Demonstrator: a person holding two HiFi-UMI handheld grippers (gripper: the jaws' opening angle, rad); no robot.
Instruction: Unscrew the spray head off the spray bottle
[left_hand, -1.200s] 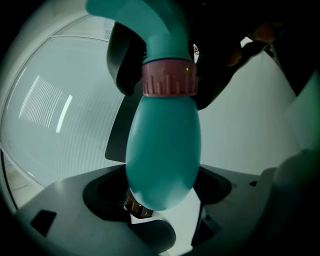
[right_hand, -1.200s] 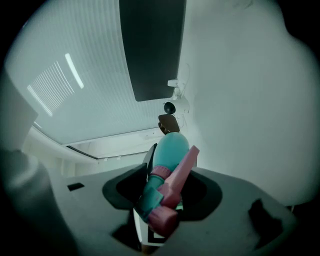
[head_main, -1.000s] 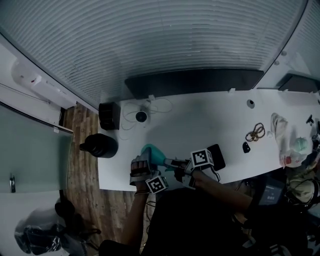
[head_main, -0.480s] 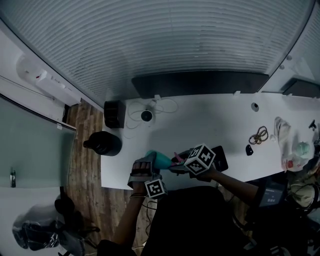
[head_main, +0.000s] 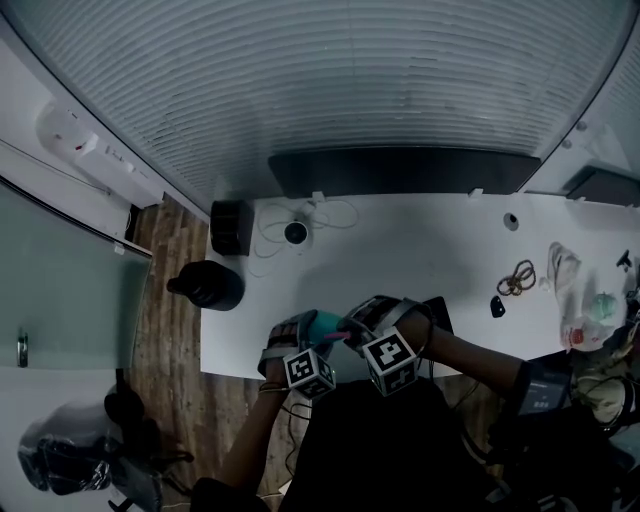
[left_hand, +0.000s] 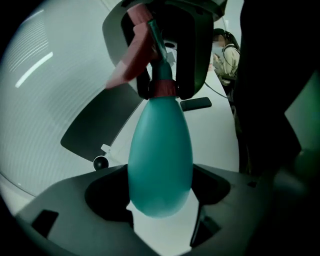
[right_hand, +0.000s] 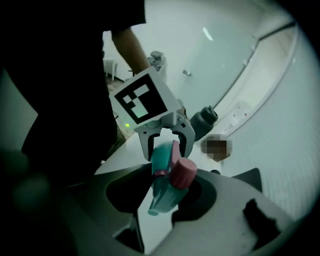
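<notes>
A teal spray bottle (left_hand: 160, 155) with a pink collar and pink trigger head (left_hand: 132, 55) hangs over the white table's (head_main: 420, 250) near edge. My left gripper (left_hand: 162, 200) is shut on the bottle's round body. In the head view the bottle (head_main: 322, 325) lies between the two marker cubes. My right gripper (right_hand: 170, 195) faces the left one, and the spray head (right_hand: 183, 173) sits between its jaws. Those jaws have just been closing and their pads now press on the head at the collar. The left gripper (right_hand: 166, 137) shows beyond, clamped on the bottle.
A black cylinder (head_main: 207, 286) stands at the table's left edge, with a black box (head_main: 230, 228) behind it. A white cable with a round puck (head_main: 295, 232) lies nearby. A long dark pad (head_main: 400, 170) runs along the back. Rings (head_main: 515, 280) and a plastic bag (head_main: 575, 290) lie at the right.
The right gripper has rolled over, so its marker cube now sits toward the table's near edge. Both grippers and the bottle have drifted a little toward that edge.
</notes>
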